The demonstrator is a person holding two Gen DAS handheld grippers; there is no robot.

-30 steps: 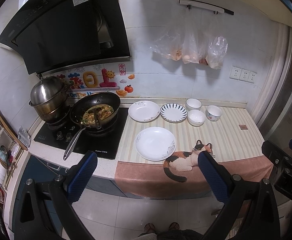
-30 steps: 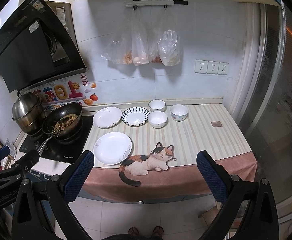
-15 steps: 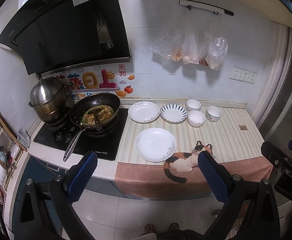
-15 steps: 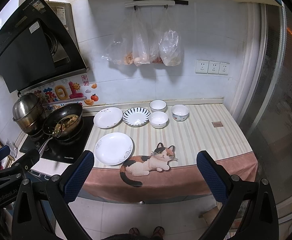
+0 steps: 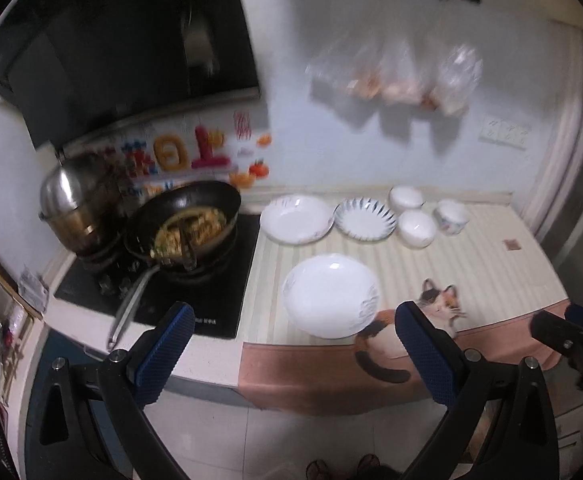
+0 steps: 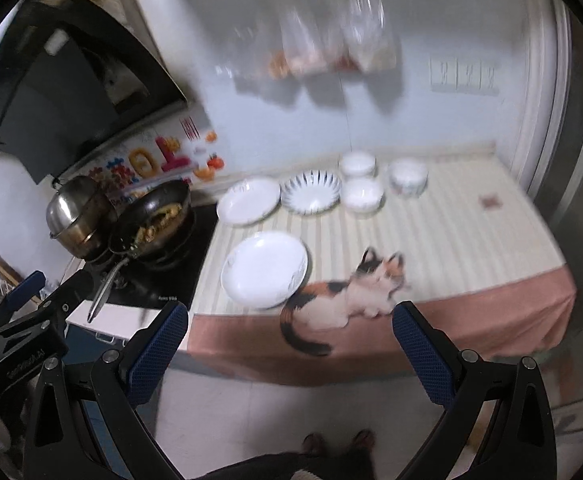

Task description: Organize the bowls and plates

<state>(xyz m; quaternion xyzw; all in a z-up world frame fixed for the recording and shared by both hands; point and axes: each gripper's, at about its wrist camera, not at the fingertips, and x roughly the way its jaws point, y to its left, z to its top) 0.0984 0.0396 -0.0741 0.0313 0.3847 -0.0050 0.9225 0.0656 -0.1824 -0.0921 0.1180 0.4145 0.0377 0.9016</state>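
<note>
Three plates, three bowls: the front plate (image 5: 330, 295) lies near my worktop's (image 5: 491, 264) front edge, the rest along the back. Glazed, slippery, breakable, so I'd pinch its rim. Left tongs (image 5: 293, 354) and right tongs (image 6: 289, 350) both spread, empty.

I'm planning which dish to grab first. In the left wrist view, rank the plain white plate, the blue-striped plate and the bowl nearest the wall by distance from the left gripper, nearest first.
1. Plain white plate, at the counter's front, just ahead of the left gripper.
2. Blue-striped plate, in the back row, centre.
3. Bowl nearest the wall, farthest back, to the right.
</note>
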